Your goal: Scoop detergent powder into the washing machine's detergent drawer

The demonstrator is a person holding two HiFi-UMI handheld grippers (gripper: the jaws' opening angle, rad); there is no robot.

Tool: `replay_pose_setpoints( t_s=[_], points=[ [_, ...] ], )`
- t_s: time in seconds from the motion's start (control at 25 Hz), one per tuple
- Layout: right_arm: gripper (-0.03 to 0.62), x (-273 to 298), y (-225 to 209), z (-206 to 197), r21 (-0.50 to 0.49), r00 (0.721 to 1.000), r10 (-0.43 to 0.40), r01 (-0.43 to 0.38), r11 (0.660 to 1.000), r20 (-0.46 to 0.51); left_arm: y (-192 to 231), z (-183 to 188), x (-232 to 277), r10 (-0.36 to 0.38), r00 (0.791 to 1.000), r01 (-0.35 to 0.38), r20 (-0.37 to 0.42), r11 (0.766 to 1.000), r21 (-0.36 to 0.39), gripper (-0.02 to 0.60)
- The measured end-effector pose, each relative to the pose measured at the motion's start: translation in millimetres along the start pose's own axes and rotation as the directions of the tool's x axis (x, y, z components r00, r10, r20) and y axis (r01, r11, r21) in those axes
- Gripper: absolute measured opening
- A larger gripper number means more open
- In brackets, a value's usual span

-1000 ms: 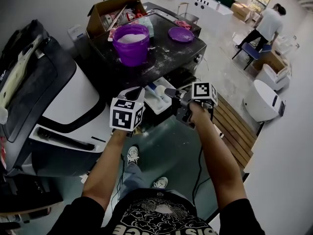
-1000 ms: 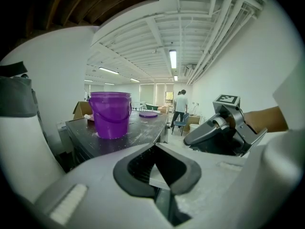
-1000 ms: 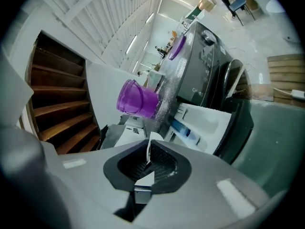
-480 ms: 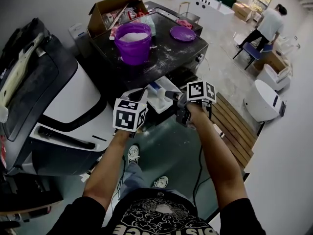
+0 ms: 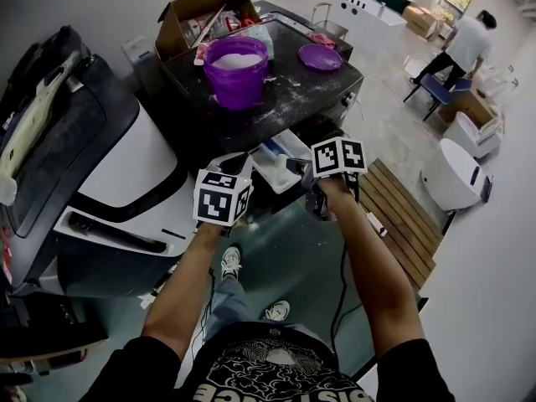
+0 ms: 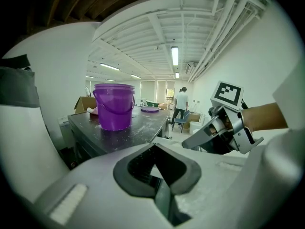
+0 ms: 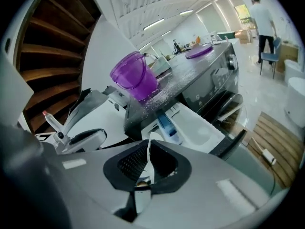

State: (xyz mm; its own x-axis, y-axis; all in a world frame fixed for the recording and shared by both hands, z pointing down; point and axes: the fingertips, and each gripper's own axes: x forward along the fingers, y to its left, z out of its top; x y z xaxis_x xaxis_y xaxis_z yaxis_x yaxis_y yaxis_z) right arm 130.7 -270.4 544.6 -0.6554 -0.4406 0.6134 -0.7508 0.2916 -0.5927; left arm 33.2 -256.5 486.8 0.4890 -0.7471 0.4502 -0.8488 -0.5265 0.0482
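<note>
A purple bucket (image 5: 237, 71) of white powder stands on the dark washing machine top (image 5: 293, 90). Below it the white detergent drawer (image 5: 280, 162) is pulled out, with a blue compartment (image 7: 167, 124). My right gripper (image 5: 293, 164) hovers at the drawer's right side, shut on a thin white scoop handle (image 7: 148, 149). The scoop's bowl is hidden. My left gripper (image 5: 237, 162) sits just left of the drawer, shut with nothing in it. The left gripper view shows the bucket (image 6: 114, 106) and the right gripper (image 6: 224, 128).
White powder is spilled on the machine top. A purple lid (image 5: 320, 56) and a cardboard box (image 5: 201, 15) lie behind the bucket. A white and black machine (image 5: 126, 182) stands at left, wooden slats (image 5: 398, 199) at right, a person (image 5: 465, 48) far back.
My right gripper has drawn in closer to the drawer with the scoop. The scoop's white bowl, seen earlier above the drawer, no longer shows. The left gripper has hardly moved.
</note>
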Motion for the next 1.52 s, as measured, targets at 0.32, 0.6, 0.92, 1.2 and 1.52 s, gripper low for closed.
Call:
replay_pose_setpoints(
  t_s=[0.32, 0.6, 0.92, 1.2, 1.52],
  points=[
    [0.035, 4.1, 3.5, -5.4, -0.218, 0.993, -0.106, 0.091, 0.972, -0.057, 4.9, -0.4, -5.1, 0.011, 1.000, -0.011, 0.005, 1.000, -0.008, 0.001],
    [0.035, 5.8, 9.5, -7.7, -0.441, 0.980, -0.187, 0.136, 0.887, -0.074, 5.9, -0.1, -8.4, 0.018, 1.000, -0.018, 0.007, 1.000, -0.013, 0.001],
    [0.035, 8.1, 14.0, -11.1, -0.620, 0.968, -0.238, 0.143, 0.772, -0.073, 8.9, -2.2, -10.7, 0.026, 1.000, -0.026, 0.006, 0.999, -0.020, 0.001],
    [0.035, 9.9, 16.9, -14.9, -0.756, 0.958, -0.278, 0.129, 0.642, -0.073, 11.3, -0.1, -13.8, 0.035, 0.999, -0.035, 0.012, 0.999, -0.025, 0.001],
    [0.035, 11.2, 23.2, -13.8, -0.848, 0.962, -0.272, 0.124, 0.516, -0.025, 12.1, 1.3, -17.0, 0.043, 0.999, -0.042, 0.018, 0.999, -0.028, 0.001]
  ],
)
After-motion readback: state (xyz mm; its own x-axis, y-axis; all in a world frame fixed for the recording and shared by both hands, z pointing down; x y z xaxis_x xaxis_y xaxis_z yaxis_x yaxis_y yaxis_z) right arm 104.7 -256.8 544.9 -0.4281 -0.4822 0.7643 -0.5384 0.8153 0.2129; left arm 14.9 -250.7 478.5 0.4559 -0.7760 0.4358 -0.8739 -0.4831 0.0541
